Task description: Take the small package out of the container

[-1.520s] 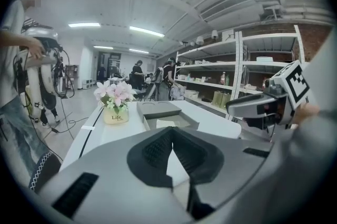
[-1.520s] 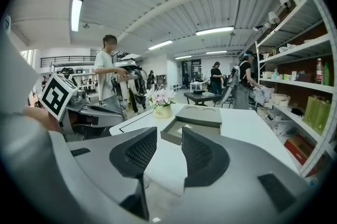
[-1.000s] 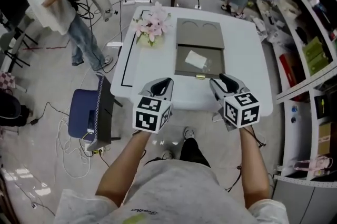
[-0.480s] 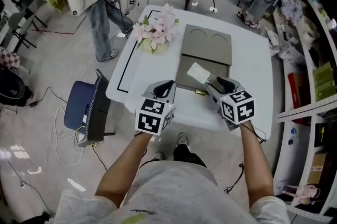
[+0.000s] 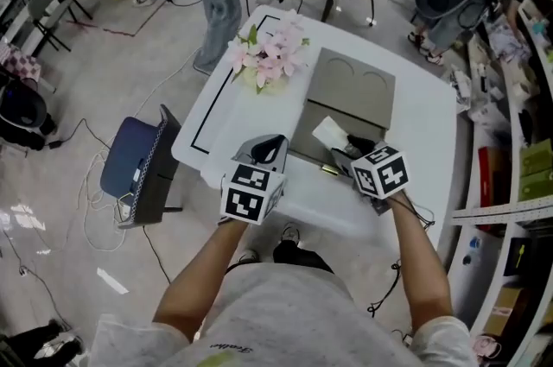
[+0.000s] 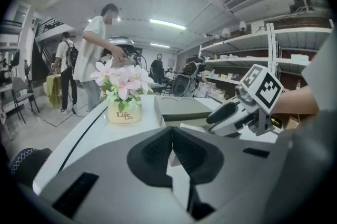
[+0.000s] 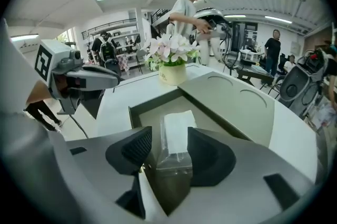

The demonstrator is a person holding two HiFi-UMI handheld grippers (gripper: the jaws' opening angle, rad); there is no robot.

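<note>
2 handheld grippers at an open grey container point(image 5: 308, 130) on a white surface point(image 5: 233, 115).
The small package point(image 7: 176, 133) is seen lying inside the container, between the opening jaws of the right gripper point(image 7: 169, 148), which are not pressed on it. The left gripper point(image 6: 171, 150) is held just left of the container, jaws together and empty.

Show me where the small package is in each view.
Head view: small package in the open container, centre.
Left gripper view: probably the pale sliver beyond the jaws.
Right gripper view: low centre, between the right hand-held gripper's opening jaws.
Shared landmark: the pink flowers.
</note>
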